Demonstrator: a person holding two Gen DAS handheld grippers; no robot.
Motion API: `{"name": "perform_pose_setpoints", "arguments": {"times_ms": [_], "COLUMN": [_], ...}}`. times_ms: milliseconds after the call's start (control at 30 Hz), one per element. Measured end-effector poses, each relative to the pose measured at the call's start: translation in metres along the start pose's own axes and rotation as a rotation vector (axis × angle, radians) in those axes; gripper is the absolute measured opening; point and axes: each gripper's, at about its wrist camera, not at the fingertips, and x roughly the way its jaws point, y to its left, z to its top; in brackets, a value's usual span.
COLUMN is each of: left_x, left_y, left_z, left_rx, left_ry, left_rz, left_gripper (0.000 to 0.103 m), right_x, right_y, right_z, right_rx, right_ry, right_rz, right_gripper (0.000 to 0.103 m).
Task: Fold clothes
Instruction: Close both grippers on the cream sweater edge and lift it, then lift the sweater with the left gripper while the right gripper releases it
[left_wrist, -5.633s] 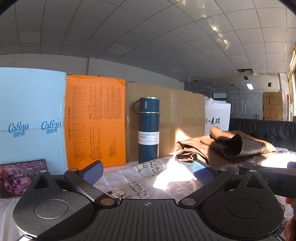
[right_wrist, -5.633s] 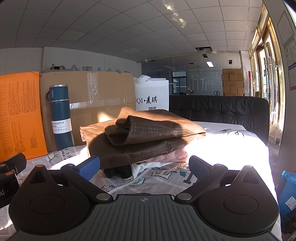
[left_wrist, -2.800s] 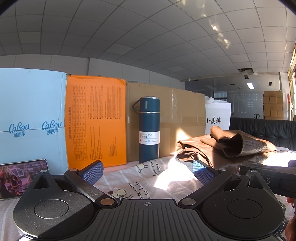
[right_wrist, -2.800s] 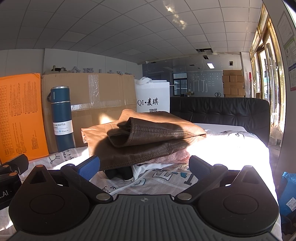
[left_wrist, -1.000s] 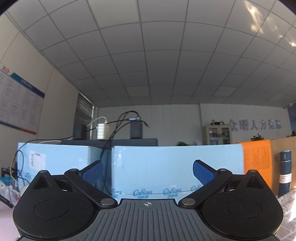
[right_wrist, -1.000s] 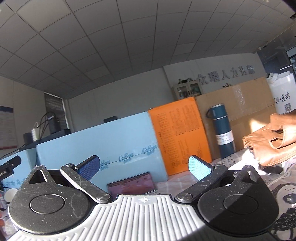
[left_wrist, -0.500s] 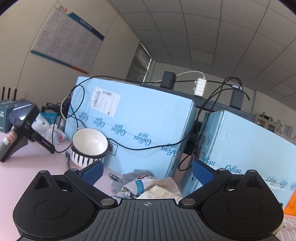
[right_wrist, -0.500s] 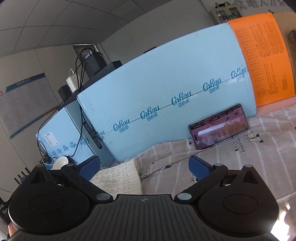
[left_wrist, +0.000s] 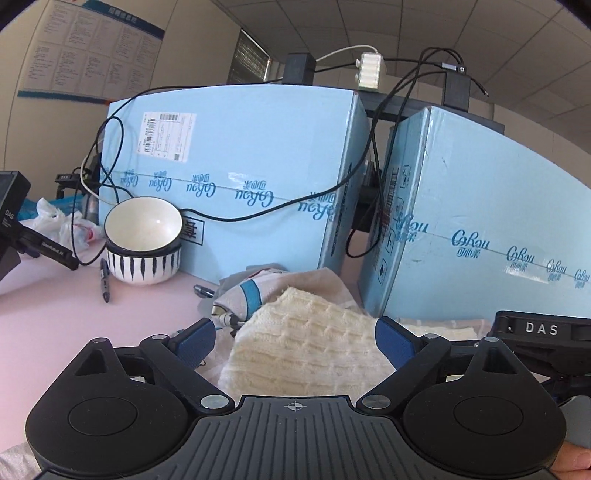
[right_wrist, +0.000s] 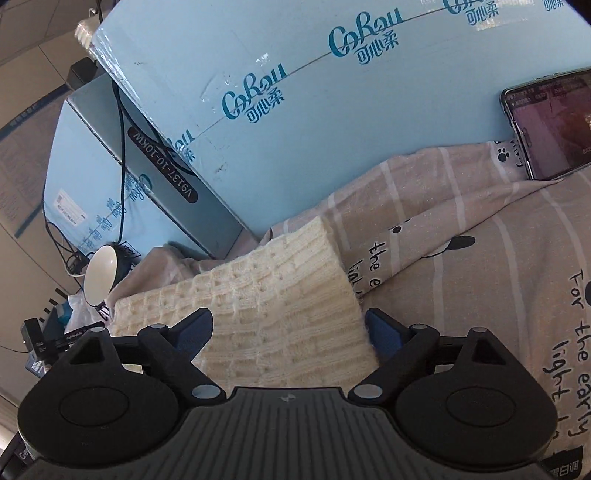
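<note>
A cream cable-knit garment (left_wrist: 306, 343) lies bunched on the table in front of the blue cartons. My left gripper (left_wrist: 295, 338) is open, its blue pads on either side of the knit's near end. In the right wrist view the same cream knit (right_wrist: 273, 306) spreads out below me, and my right gripper (right_wrist: 290, 326) is open with its fingers straddling the knit's near edge. Whether either gripper touches the fabric cannot be told. The right gripper's black body (left_wrist: 539, 328) shows at the right edge of the left wrist view.
Two blue cartons (left_wrist: 236, 177) stand close behind the knit, with black cables draped over them. A striped bowl stack (left_wrist: 142, 240) and a pen (left_wrist: 105, 280) are at the left. A printed bedsheet (right_wrist: 480, 258) covers the table; a phone (right_wrist: 546, 122) leans on a carton.
Both grippers swung left, away from the brown clothes and the blue bottle, then tipped down. The cream knit now lies between the open fingers of each.
</note>
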Motion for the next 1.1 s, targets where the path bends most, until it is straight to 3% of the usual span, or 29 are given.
{"name": "perform_pose_setpoints", "arguments": {"times_ms": [67, 133, 200, 333, 467, 700, 933, 1100], "left_x": [0.007, 0.013, 0.013, 0.000, -0.017, -0.064, -0.106, -0.128], "left_y": [-0.001, -0.004, -0.006, -0.013, -0.021, -0.038, -0.072, -0.140], "left_z": [-0.002, -0.006, -0.007, -0.006, -0.005, -0.005, -0.006, -0.006], "left_rx": [0.013, 0.041, 0.052, 0.095, 0.130, 0.166, 0.125, 0.260], "left_ry": [0.028, 0.042, 0.043, -0.021, -0.100, -0.315, -0.420, -0.442], "left_rz": [0.000, 0.015, 0.003, -0.022, -0.049, -0.156, -0.406, -0.601], "left_gripper": [0.072, 0.050, 0.040, 0.018, 0.013, 0.011, 0.011, 0.011], "right_x": [0.008, 0.012, 0.012, 0.007, -0.015, -0.085, -0.187, -0.268], "right_y": [0.001, 0.004, 0.006, 0.003, 0.001, -0.004, -0.043, -0.082], "right_z": [0.000, -0.002, -0.004, -0.007, -0.004, -0.011, -0.014, -0.010], "right_rx": [-0.022, -0.049, -0.064, -0.071, -0.050, -0.048, -0.021, -0.051], "right_ry": [-0.010, -0.024, -0.039, -0.069, -0.114, -0.196, -0.321, -0.506], "right_rz": [-0.022, -0.046, -0.065, -0.058, -0.010, 0.079, 0.097, -0.035], "right_gripper": [0.078, 0.070, 0.062, 0.036, 0.021, 0.015, 0.015, 0.015]}}
